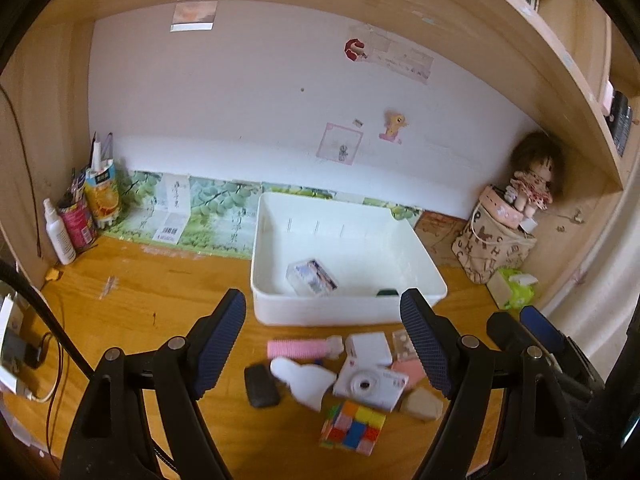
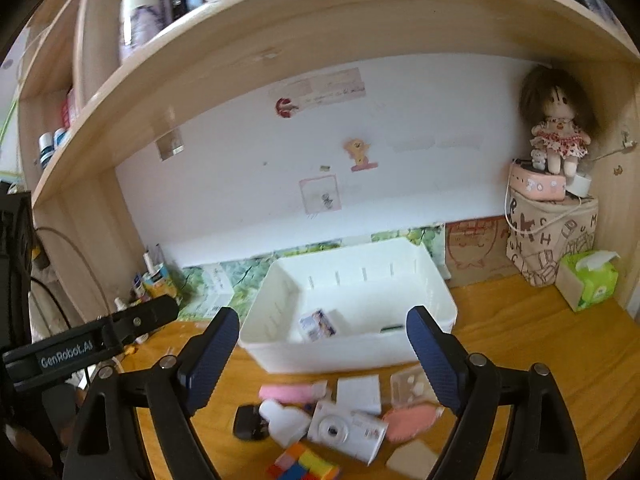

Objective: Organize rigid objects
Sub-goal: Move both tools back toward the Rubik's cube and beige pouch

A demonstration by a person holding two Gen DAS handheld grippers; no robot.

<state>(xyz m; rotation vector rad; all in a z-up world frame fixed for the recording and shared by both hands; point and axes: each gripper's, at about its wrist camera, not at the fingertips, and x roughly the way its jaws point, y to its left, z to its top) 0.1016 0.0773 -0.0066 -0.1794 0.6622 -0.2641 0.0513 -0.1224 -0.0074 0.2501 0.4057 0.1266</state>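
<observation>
Bin (image 1: 348, 308), white, sits mid-frame on the tabletop (image 1: 160, 292), a small clear box (image 1: 311, 277) inside. Camera (image 1: 370, 386), cube (image 1: 353, 426) and bottle (image 1: 302, 380) clutter lower centre. Left hand-held gripper (image 1: 322, 344) and right hand-held gripper (image 2: 322, 360) gape, empty.

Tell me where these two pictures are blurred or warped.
Left wrist view: fisheye bends the shelf edge; the white bin reads fairly sharp, while the colour cube and instant camera below it are smeared. Right wrist view: the same curved shelf; the camera and pink comb are blurred.
</observation>
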